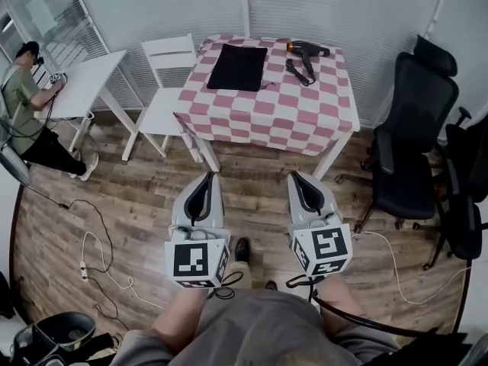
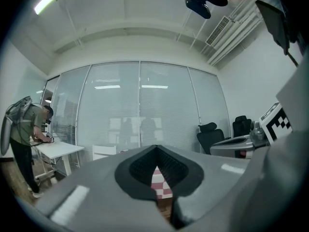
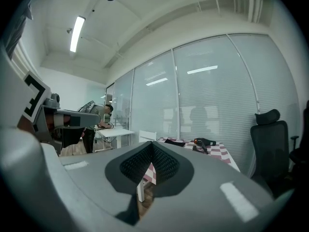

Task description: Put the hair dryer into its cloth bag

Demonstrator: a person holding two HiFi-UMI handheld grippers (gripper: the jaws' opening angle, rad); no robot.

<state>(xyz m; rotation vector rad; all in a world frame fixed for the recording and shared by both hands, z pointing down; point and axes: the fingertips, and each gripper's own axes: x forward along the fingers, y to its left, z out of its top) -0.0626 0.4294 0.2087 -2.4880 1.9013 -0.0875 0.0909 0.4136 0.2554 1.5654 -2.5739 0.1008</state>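
Note:
The black hair dryer with an orange end lies at the far right of the pink-checked table, its cord coiled beside it. Left of it the black cloth bag lies flat. Both grippers hover over the floor, well short of the table. My left gripper and my right gripper are shut with nothing in them. In the right gripper view the hair dryer and bag show far ahead past that gripper. The left gripper shows only a strip of the table.
A white chair stands at the table's left side, beyond it a white desk with a person at it. Black office chairs stand right of the table. Cables trail over the wooden floor.

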